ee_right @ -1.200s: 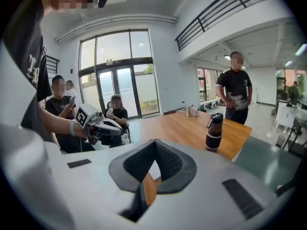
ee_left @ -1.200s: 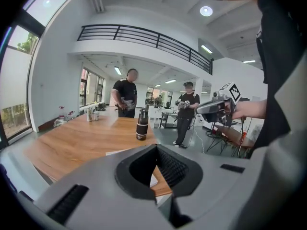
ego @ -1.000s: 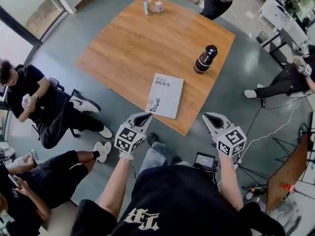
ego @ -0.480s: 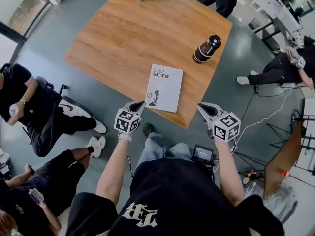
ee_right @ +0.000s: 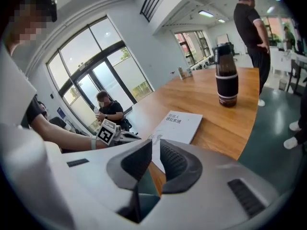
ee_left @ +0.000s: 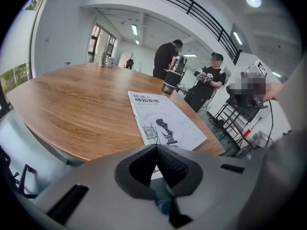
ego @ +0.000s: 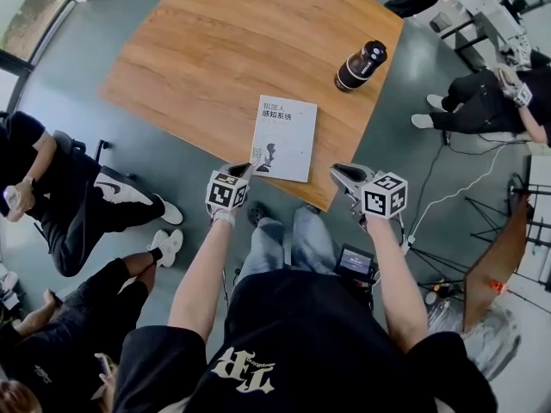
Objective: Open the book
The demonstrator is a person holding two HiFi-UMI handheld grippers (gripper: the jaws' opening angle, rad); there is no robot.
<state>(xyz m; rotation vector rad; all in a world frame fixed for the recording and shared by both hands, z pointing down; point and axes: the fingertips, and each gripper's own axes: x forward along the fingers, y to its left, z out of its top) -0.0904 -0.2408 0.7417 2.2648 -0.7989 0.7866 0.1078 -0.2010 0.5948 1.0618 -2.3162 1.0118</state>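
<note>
One closed book point(ego: 284, 137), one bottle point(ego: 360, 65), one left hand-held gripper point(ego: 248, 168), one right hand-held gripper point(ego: 337, 173).

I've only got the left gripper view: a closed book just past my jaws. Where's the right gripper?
Observer: The head view shows the right gripper by the table's near corner, right of the book and clear of it.
Operator: Is it holding anything?
Observer: No. Its own view shows a narrow gap between its jaws, with nothing in it.
Operator: How does my left gripper sit from above?
Observer: The left gripper points at the book's near left corner; I can't tell whether it touches.
</note>
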